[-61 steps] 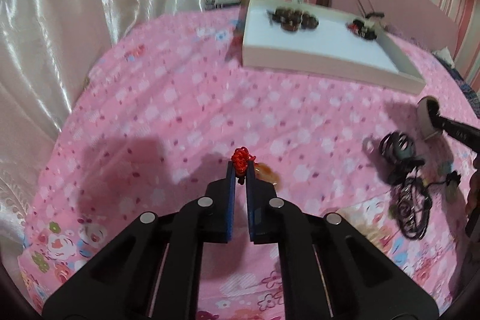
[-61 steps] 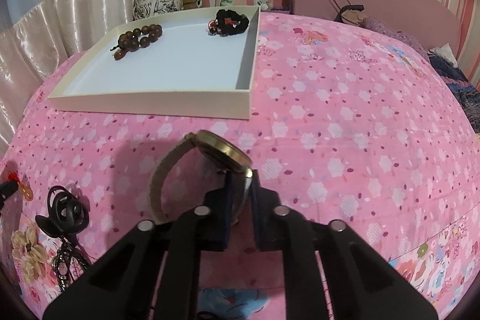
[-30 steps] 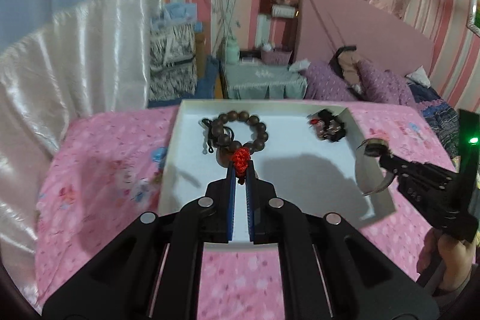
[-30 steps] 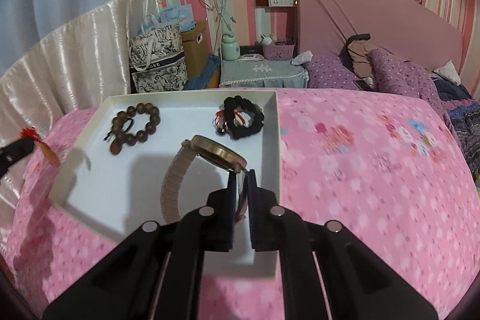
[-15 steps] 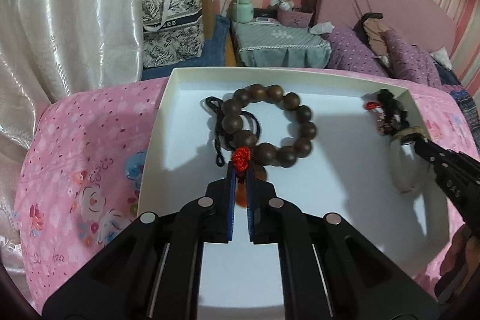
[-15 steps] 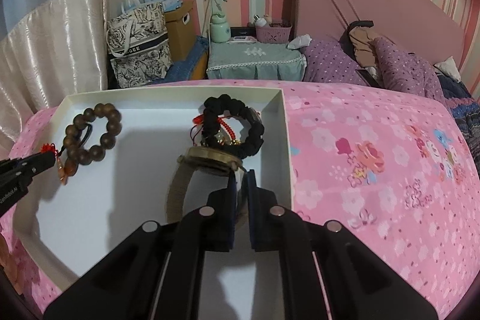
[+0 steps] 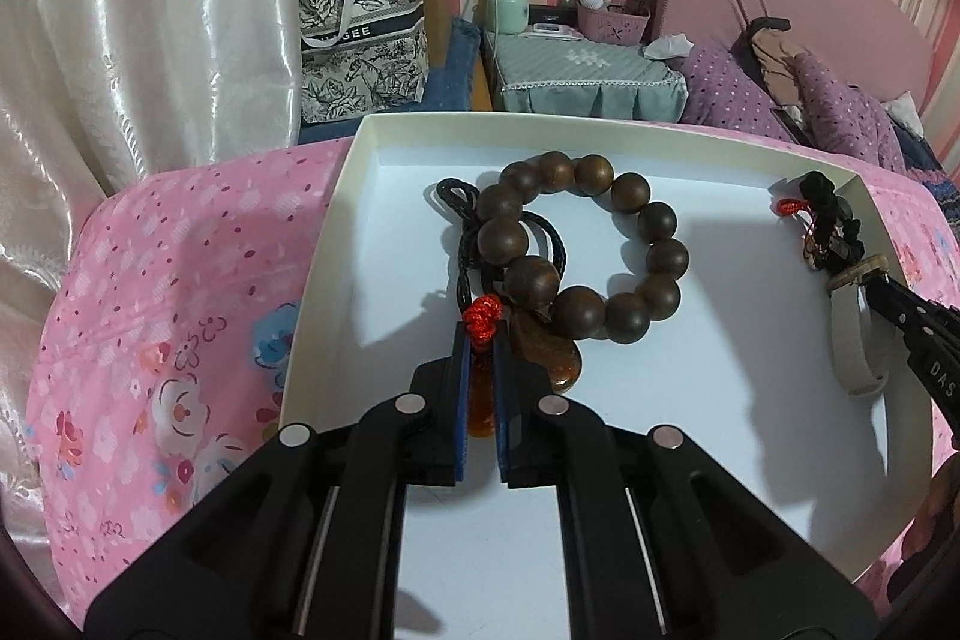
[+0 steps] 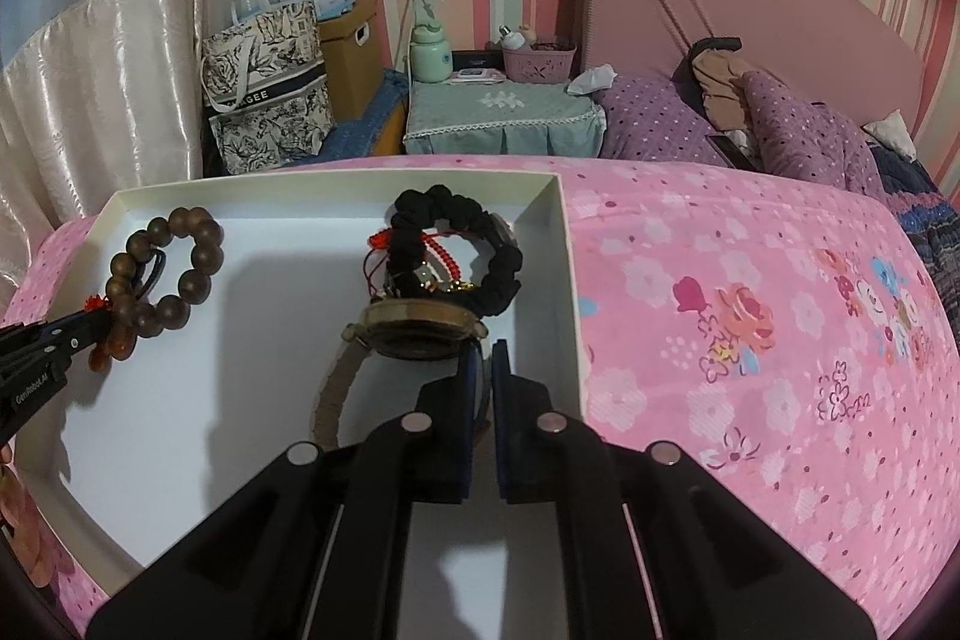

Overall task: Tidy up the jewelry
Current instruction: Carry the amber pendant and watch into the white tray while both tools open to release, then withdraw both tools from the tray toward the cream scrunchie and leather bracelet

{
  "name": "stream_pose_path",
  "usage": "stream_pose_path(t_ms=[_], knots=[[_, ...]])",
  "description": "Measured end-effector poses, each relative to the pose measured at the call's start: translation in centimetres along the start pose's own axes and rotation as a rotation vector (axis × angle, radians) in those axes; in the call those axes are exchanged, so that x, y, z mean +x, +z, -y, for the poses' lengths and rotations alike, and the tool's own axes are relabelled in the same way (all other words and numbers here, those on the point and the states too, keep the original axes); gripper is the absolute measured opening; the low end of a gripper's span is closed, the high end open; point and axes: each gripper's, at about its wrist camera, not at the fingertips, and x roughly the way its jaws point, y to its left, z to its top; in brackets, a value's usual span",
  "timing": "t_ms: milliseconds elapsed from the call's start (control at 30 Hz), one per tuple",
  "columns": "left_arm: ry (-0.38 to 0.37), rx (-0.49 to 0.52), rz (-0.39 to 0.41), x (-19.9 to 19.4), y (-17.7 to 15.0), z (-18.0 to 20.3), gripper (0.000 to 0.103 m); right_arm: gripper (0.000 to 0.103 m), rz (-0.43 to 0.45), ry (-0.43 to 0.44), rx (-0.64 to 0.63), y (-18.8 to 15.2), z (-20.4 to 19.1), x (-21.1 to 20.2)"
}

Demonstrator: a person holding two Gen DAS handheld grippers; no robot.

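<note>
Pinching the wristwatch point(image 8: 414, 334), dial facing up, strap looping toward camera.

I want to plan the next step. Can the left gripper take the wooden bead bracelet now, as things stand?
Probably not yet: the left gripper is shut on an amber pendant, though the wooden bead bracelet lies just ahead of it in the tray.

One shallow white cardboard tray point(image 7: 336, 244), one brown wooden bead bracelet point(image 7: 600, 244), one black braided bracelet point(image 8: 474, 232), one beige-strapped round watch point(image 8: 420, 328), one amber pendant on red knotted cord point(image 7: 540, 346).
</note>
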Motion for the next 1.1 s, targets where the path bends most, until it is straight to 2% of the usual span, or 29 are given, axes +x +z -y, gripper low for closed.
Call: stream_pose_path(t_ms=[167,267,367,433,500,567,600,700,867,933,1100], knots=[[0.011,0.019,0.003,-0.5,-0.5,0.4,0.007,0.007,-0.003,0.019,0.005,0.1,0.1,0.0],[0.015,0.026,0.012,-1.1,-0.8,0.6,0.015,0.008,0.006,0.028,0.004,0.2,0.2,-0.4],[0.012,0.023,0.03,-2.2,-0.7,0.7,0.029,0.009,0.02,0.026,-0.012,0.2,-0.1,-1.3],[0.012,0.023,0.048,-3.0,-0.7,0.8,0.046,0.009,0.037,0.028,-0.016,0.2,-0.1,-2.1],[0.005,0.026,0.068,-4.2,-1.0,0.9,0.051,0.009,0.068,0.029,-0.022,0.1,-0.3,-3.3],[-0.006,0.032,0.085,-5.4,-1.3,1.1,0.055,0.031,0.1,0.016,-0.032,0.1,-0.5,-4.5],[-0.006,0.034,0.095,-6.0,-1.5,1.1,0.061,0.047,0.124,0.004,-0.036,0.0,-0.6,-5.2],[0.006,0.037,0.131,-7.8,-2.1,1.0,0.075,0.049,0.151,-0.008,-0.052,-0.2,-0.8,-6.7],[0.022,0.032,0.185,-10.9,-3.2,0.6,0.084,0.052,0.203,-0.039,-0.077,-1.0,-0.9,-9.8],[0.028,0.03,0.217,-12.4,-3.9,0.5,0.094,0.057,0.229,-0.044,-0.084,-1.5,-0.8,-11.3],[0.03,0.024,0.287,-16.1,-6.3,-0.2,0.099,0.066,0.3,-0.062,-0.102,-3.3,-1.0,-15.3]])
